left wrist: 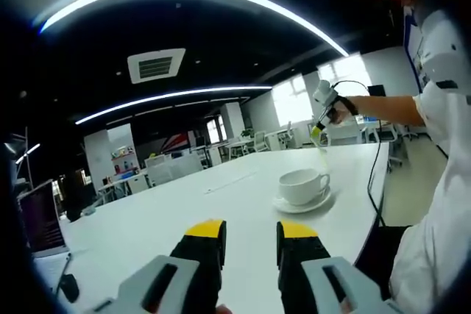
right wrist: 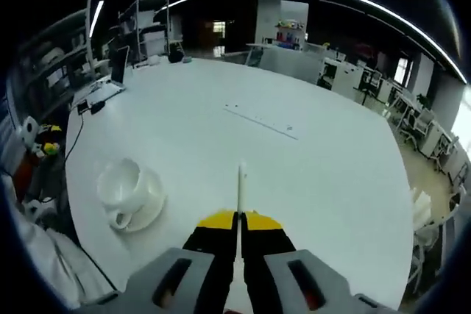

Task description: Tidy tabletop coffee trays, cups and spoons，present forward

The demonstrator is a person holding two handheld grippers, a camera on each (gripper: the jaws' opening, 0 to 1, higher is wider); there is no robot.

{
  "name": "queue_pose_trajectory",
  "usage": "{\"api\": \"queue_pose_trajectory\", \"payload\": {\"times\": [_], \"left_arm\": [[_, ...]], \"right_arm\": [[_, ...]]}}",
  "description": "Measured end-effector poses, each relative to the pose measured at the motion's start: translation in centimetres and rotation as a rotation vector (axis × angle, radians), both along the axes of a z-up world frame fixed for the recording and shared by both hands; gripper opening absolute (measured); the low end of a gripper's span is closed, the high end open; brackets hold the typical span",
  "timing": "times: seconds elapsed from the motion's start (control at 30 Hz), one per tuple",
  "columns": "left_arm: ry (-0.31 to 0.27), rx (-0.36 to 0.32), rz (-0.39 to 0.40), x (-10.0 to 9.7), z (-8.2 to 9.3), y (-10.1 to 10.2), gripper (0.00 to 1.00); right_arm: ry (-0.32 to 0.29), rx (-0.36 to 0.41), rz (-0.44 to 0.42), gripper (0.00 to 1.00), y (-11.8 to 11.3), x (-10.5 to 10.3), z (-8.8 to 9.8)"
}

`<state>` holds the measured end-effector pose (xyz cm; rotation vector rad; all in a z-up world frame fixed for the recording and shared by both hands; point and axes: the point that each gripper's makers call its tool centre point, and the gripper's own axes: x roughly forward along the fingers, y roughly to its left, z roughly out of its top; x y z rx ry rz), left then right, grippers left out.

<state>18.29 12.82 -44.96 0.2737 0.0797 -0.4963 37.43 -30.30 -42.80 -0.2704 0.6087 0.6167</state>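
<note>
On the white tabletop [right wrist: 316, 174] we see a white ceramic cup [left wrist: 302, 184] upright on its white saucer [left wrist: 303, 204], well ahead and right of our left gripper [left wrist: 252, 234], whose jaws stand spread and hold nothing. Our right gripper [right wrist: 240, 222] is pinching a thin white spoon [right wrist: 240, 189], the cup just left of it. A laptop [left wrist: 40, 218] sits further left.
</note>
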Motion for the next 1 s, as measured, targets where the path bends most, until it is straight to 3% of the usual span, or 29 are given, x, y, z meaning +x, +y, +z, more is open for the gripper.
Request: {"api": "queue_pose_trajectory", "payload": {"times": [0.33, 0.63, 0.67, 1.0], "left_arm": [[-0.007, 0.003, 0.001, -0.1, 0.4, 0.1, 0.29], [-0.002, 0.007, 0.006, 0.0, 0.4, 0.2, 0.29], [-0.001, 0.007, 0.005, 0.0, 0.4, 0.1, 0.29], [-0.006, 0.005, -0.006, 0.0, 0.4, -0.6, 0.29]], "right_arm": [[-0.116, 0.108, 0.066, 0.03, 4.7, -1.0, 4.2], [-0.210, 0.200, 0.135, 0.03, 10.2, -3.5, 6.4], [-0.199, 0.198, 0.172, 0.03, 11.0, -3.9, 6.2], [-0.211, 0.256, 0.234, 0.03, 16.0, -5.5, 6.0]]}}
